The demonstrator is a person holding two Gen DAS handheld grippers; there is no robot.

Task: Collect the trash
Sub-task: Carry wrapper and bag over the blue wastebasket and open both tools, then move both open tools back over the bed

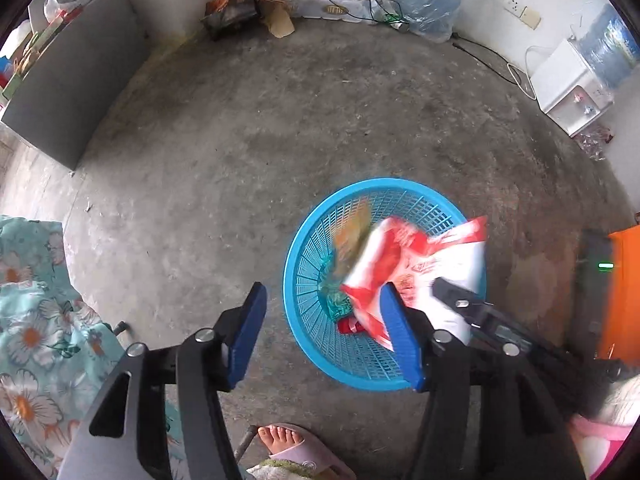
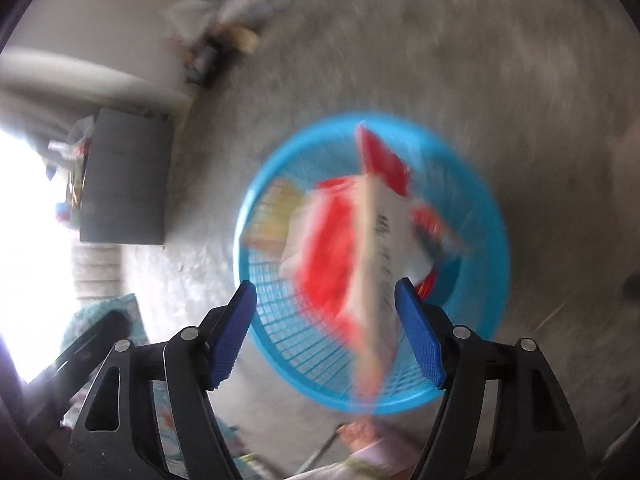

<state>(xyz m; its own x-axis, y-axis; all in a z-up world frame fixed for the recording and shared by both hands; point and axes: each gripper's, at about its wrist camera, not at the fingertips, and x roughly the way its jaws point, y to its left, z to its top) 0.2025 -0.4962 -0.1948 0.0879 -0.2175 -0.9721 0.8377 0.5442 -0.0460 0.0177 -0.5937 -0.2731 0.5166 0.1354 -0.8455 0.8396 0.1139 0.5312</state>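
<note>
- The red-and-white wrapper (image 1: 416, 264) is over the blue basket (image 1: 316, 360), its long axis running in the left wrist view from the lower left, inside the basket, up toward the basket's right rim; it is blurred, so whether it rests on anything cannot be told.
- In the right wrist view the same wrapper (image 2: 360, 248) appears nearly edge-on, its long axis running up and down the picture, between the two blue pads but touching neither.
- The left tool (image 1: 322, 330) is released: its blue pads stand apart with bare concrete floor (image 1: 280, 120) and the basket's rim between them, and nothing is gripped.
- The right tool (image 2: 326, 330) is likewise released, its pads spread wide above the basket (image 2: 492, 216).
- One basket is in view, a round blue lattice one standing on the floor. Inside it lie at least three pieces: the red-and-white wrapper, a yellowish-orange packet (image 1: 352, 228) and a green crumpled piece (image 1: 336, 300); a small red scrap (image 1: 350, 326) shows below them.
- A person's foot in a pink sandal (image 1: 304, 452) stands just beside the basket's near edge.
- A flowered cloth (image 1: 36, 320) lies at the left.
- A grey box (image 1: 72, 92) stands by the far wall, well apart from the basket.
</note>
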